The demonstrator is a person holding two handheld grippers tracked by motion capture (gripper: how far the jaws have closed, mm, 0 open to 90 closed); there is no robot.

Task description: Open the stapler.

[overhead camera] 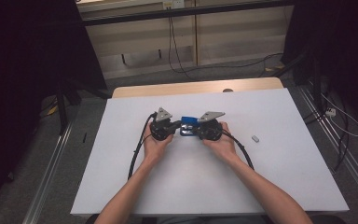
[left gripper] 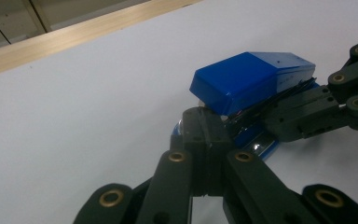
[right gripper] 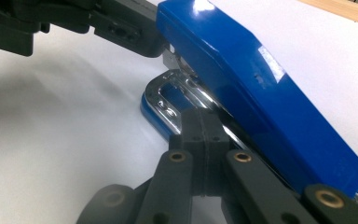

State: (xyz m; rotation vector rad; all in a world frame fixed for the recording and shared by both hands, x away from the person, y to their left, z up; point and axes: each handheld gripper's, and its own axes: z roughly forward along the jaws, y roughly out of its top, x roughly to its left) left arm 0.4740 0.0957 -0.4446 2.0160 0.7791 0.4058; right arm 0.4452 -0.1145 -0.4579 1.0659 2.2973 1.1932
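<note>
2 tools meet at mid-table (overhead camera: 121, 186) on a blue stapler (overhead camera: 188, 125); left tool (left gripper: 204, 122) fully closed, tips touching stapler's front end; right tool (right gripper: 204, 125) fully closed, tips against its metal underside; small grey piece (overhead camera: 255, 138) lies apart, right.

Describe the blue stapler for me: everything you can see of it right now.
The stapler lies mid-table on the white tabletop, between the two grippers. It has a glossy blue plastic top cover with a small label, a shiny metal magazine and anvil plate, and a blue base. Its top is lifted off the base at the front. The shut left gripper and right gripper both meet it.
</note>
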